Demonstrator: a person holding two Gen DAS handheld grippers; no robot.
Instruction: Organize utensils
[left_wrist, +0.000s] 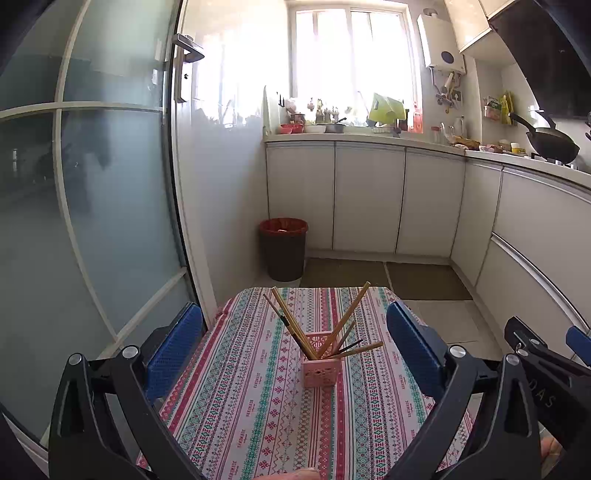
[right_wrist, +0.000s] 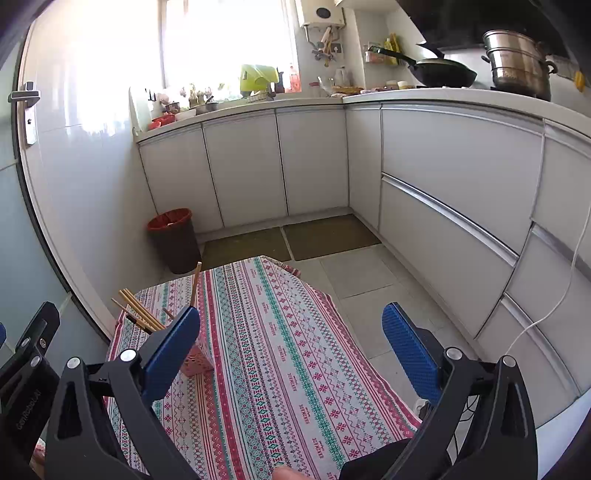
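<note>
Your left tongs are spread wide and hold nothing, with the pink holder standing upright between the blue pads on the patterned surface. Chopsticks fan out of it toward 11 and 1 o'clock; their lower ends are hidden inside. At 3 o'clock the right tongs are cut off by the frame edge. In your right wrist view, the right tongs are also spread and empty, and at 9 o'clock the left pad covers most of the holder, so only a pink corner and some chopstick tips show
</note>
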